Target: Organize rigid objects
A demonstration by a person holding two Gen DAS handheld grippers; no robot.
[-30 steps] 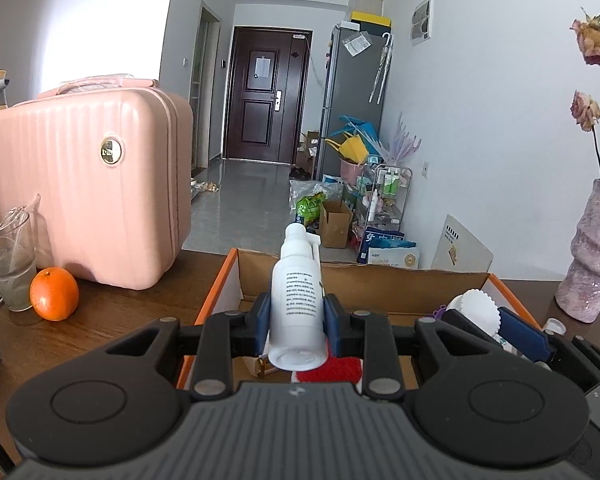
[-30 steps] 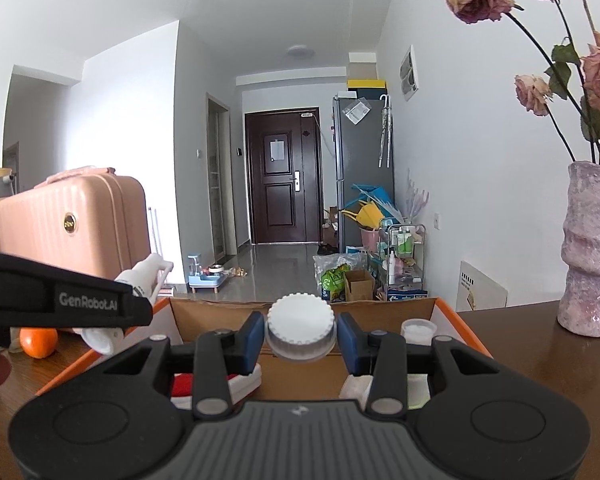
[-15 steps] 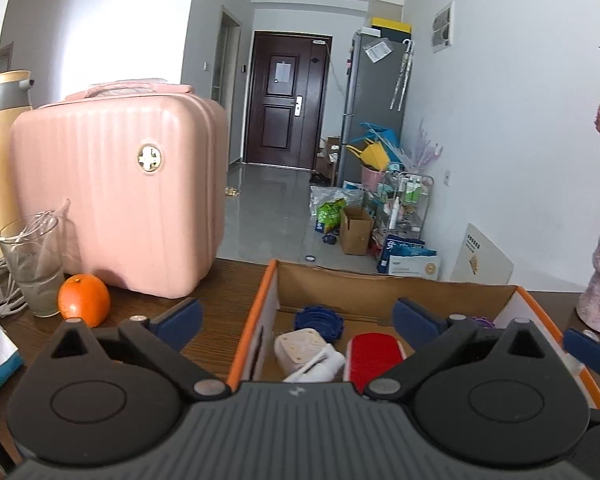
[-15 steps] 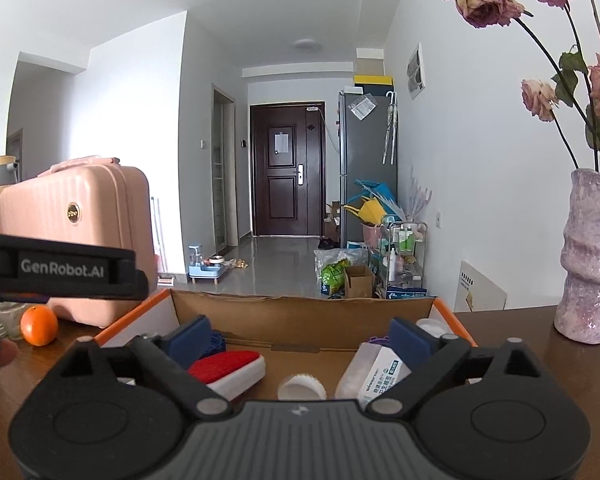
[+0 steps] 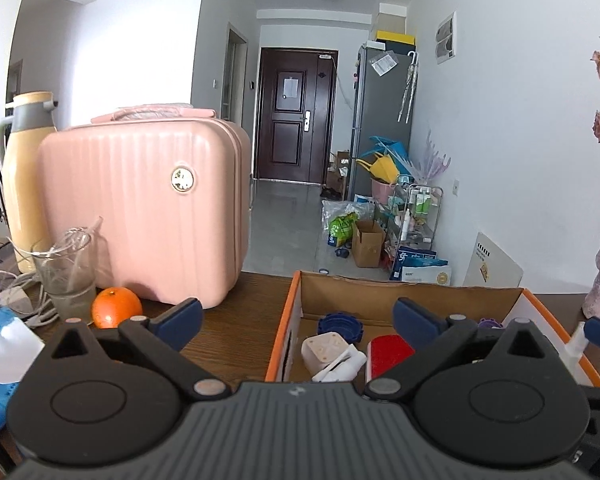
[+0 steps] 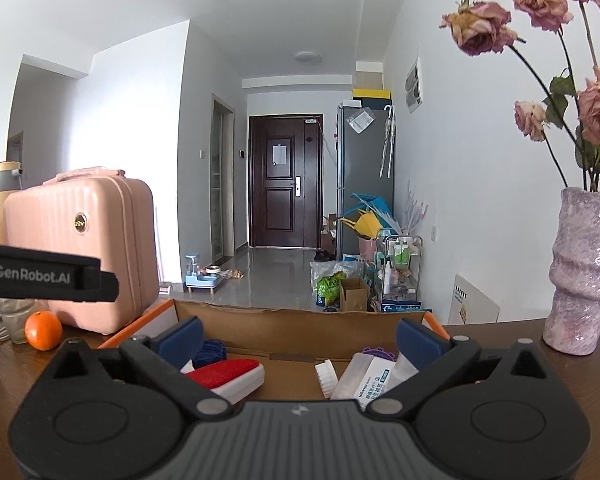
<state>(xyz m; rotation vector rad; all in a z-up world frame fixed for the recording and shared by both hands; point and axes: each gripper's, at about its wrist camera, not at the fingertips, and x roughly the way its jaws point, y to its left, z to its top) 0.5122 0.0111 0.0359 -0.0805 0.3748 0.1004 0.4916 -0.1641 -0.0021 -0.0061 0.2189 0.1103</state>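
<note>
An orange-rimmed cardboard box (image 5: pixel 380 292) sits on the dark wooden table. My left gripper (image 5: pixel 296 316) stands open and empty over the box's near left corner. Below it in the box lie a white bottle (image 5: pixel 340 364), a red-topped white block (image 5: pixel 388 354) and a blue round lid (image 5: pixel 340 324). My right gripper (image 6: pixel 300 334) is also open and empty above the box (image 6: pixel 300 320). Under it a labelled white jar (image 6: pixel 364 380) lies on its side with its ribbed cap (image 6: pixel 327 378) to the left. The red block (image 6: pixel 228 372) lies at the left.
A pink suitcase (image 5: pixel 148 216), an orange (image 5: pixel 116 312), a glass (image 5: pixel 70 272) and a tall yellow flask (image 5: pixel 24 184) stand left of the box. A purple vase (image 6: pixel 580 272) with dried roses stands to the right. The left gripper's strap (image 6: pixel 48 276) crosses the right view.
Both grippers opened wide. The white bottle left the left jaws and the white-capped jar left the right jaws; both now lie in the box. Both views drew back slightly.
</note>
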